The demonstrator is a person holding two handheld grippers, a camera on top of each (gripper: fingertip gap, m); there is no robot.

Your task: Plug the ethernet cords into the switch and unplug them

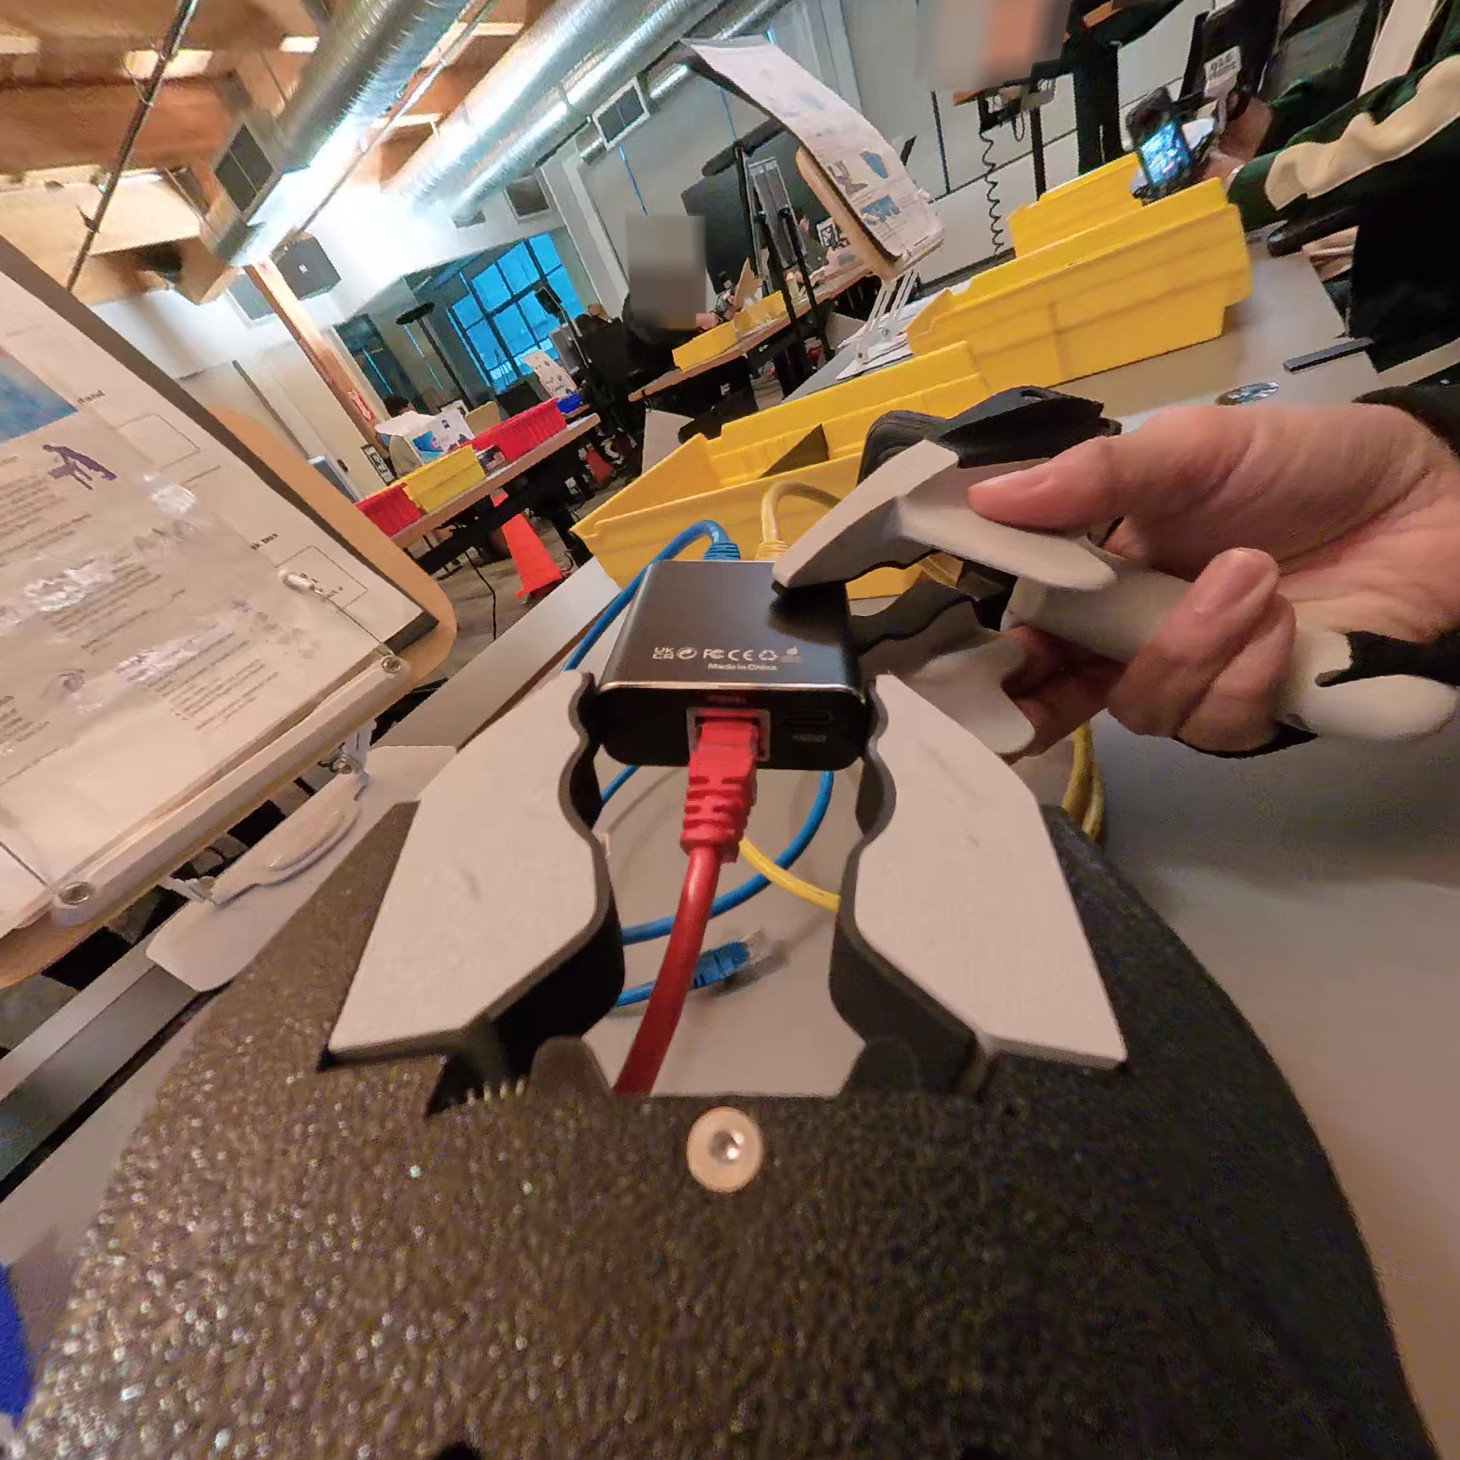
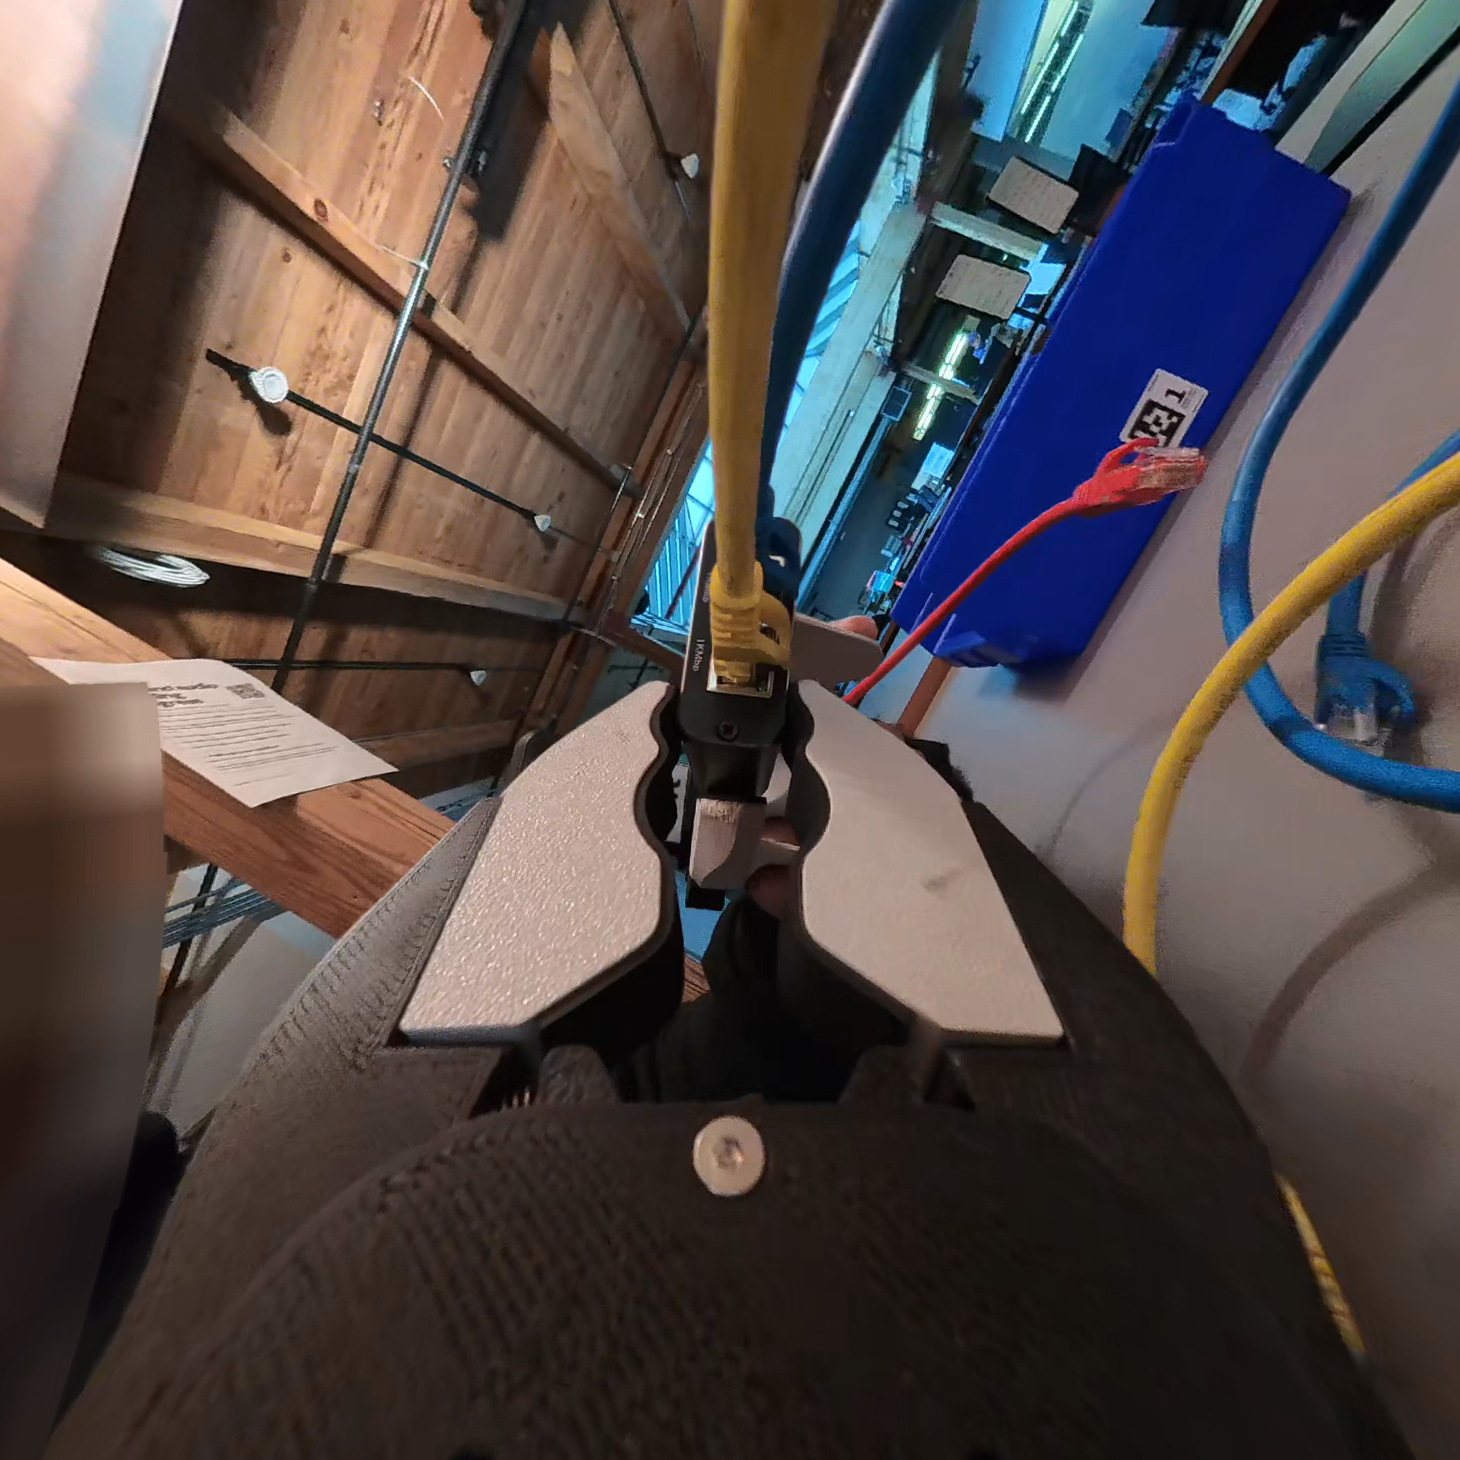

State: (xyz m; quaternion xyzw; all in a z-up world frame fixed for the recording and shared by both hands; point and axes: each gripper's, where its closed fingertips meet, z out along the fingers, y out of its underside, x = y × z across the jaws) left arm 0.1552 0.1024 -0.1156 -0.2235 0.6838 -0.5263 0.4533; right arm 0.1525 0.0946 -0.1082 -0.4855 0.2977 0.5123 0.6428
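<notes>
The black switch [image 1: 727, 624] is held above the grey table. My left gripper [image 1: 731, 703] is shut on its near end, one finger on each side. A red cord [image 1: 711, 790] is plugged into the near port between my fingers. A blue cord [image 1: 715, 541] and a yellow cord [image 1: 778, 545] enter the far end. My right gripper [image 1: 829, 624], held by a hand, clamps the switch's far right corner from above and below. In the right wrist view that gripper [image 2: 731, 711] is shut on the switch [image 2: 731, 731], with the yellow cord [image 2: 739, 316] plugged in just beyond the fingertips.
The red cord's loose plug [image 2: 1145, 474] lies by a blue bin [image 2: 1122, 379]. A loose blue plug [image 2: 1359, 695] lies on the table [image 2: 1224, 790]. Yellow bins [image 1: 1066, 316] stand behind. A document stand [image 1: 158, 592] is close on the left. A person's arm [image 1: 1382, 118] is at the far right.
</notes>
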